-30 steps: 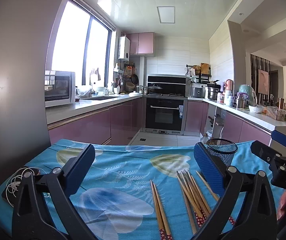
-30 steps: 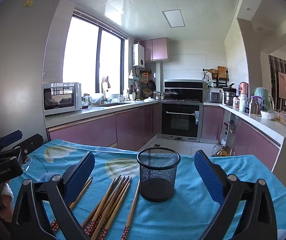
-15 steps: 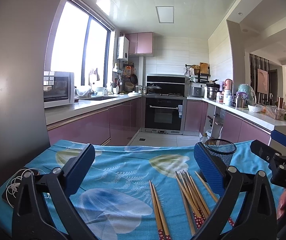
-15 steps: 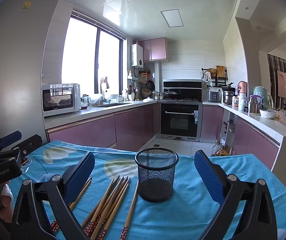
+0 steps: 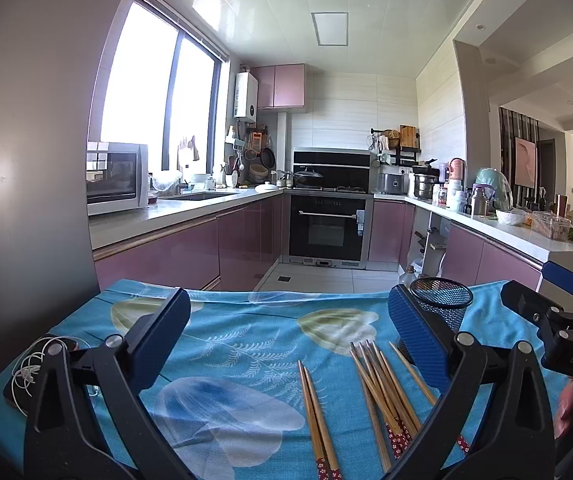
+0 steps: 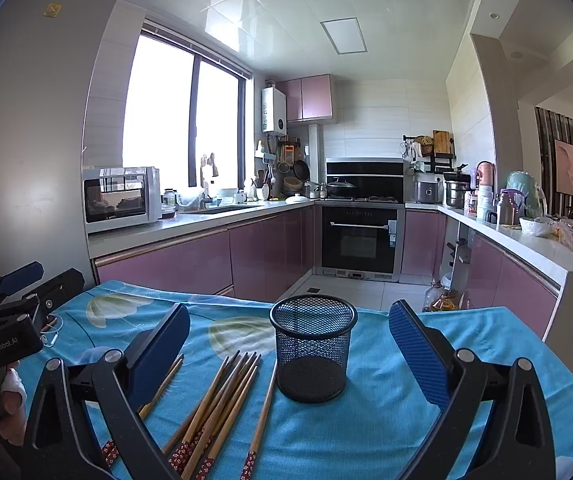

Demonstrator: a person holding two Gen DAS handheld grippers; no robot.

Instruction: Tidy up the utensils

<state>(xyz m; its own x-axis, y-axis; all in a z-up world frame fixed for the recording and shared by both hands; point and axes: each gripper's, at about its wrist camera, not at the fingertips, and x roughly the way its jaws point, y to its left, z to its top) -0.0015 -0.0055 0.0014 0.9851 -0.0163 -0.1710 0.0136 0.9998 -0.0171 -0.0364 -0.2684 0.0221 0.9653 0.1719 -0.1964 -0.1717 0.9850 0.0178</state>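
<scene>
A bench [image 5: 246, 336] covered with a blue leaf-print cloth stands at the near end of a kitchen with pink cabinets, a microwave [image 6: 120, 198] on the counter to the left and a black oven [image 6: 360, 236] at the far wall.

On the cloth stands a black mesh cup [image 6: 312, 354], upright and with nothing showing inside. Just left of it lies a loose bundle of chopsticks [image 6: 222, 404], their patterned red ends toward the near edge, and one single stick lies closest to the cup's base. Seen from the left side, two more chopsticks [image 5: 318, 420] lie as a pair a little apart from the bundle. At the far left corner of the bench rests a phone with a tangle of white earphone cord [image 5: 32, 364].

The left gripper [image 5: 286, 332] hangs above the cloth with its jaws spread wide, holding nothing, over the pair of sticks. The right gripper [image 6: 288, 344] also has its jaws wide apart and empty, and the cup sits between them, touching neither.
</scene>
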